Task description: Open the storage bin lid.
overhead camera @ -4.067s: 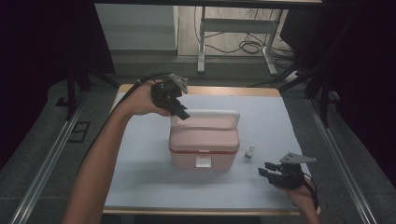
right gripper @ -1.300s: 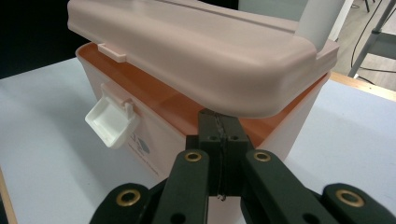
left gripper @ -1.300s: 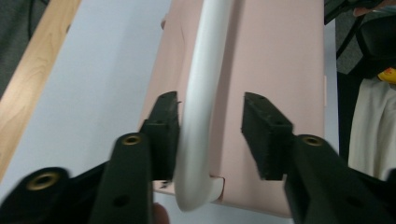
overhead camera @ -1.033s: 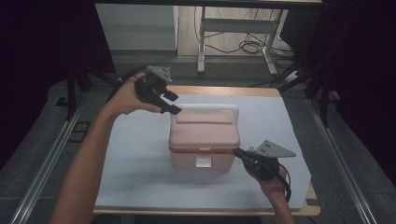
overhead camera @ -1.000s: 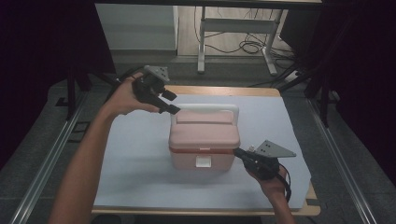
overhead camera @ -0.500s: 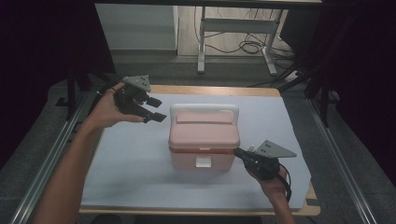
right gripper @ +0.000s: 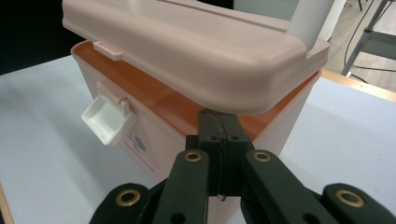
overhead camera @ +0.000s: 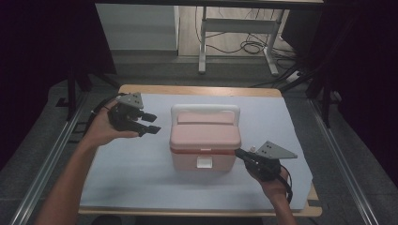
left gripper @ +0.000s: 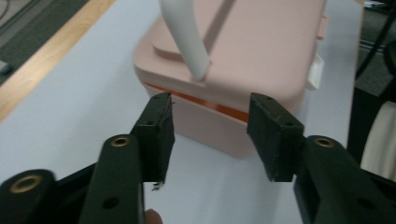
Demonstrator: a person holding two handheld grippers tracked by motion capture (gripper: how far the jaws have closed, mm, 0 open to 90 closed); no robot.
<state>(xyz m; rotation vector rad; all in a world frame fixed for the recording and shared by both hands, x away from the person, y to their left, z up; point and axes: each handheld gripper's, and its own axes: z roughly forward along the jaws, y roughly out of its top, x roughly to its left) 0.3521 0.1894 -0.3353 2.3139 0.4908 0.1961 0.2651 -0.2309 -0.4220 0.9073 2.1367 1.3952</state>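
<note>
Your left gripper (overhead camera: 149,123) has swung off the box's far-left corner and dropped to its left side, and its jaws have just been closing, though they stand apart with nothing between them. Your right gripper (overhead camera: 240,153) has kept its place at the box's near-right corner, jaws pressed together, tips wedged under the lid (right gripper: 196,51) so it sits slightly raised.

The box (overhead camera: 204,143) stands upright mid-desk, a little toward the near edge. Its long axis runs left to right, parallel to the near edge; the latch (overhead camera: 204,162) faces you and the white handle (overhead camera: 205,110) lies back toward the far edge.

Watch that wedge: only thin closed tips prop the lid at one corner, so a small slip could let it drop shut. Pushing inward there may also slide or twist the light box on the desk (overhead camera: 131,178), since your left gripper isn't bracing it yet. The flipped-out latch could catch too.
</note>
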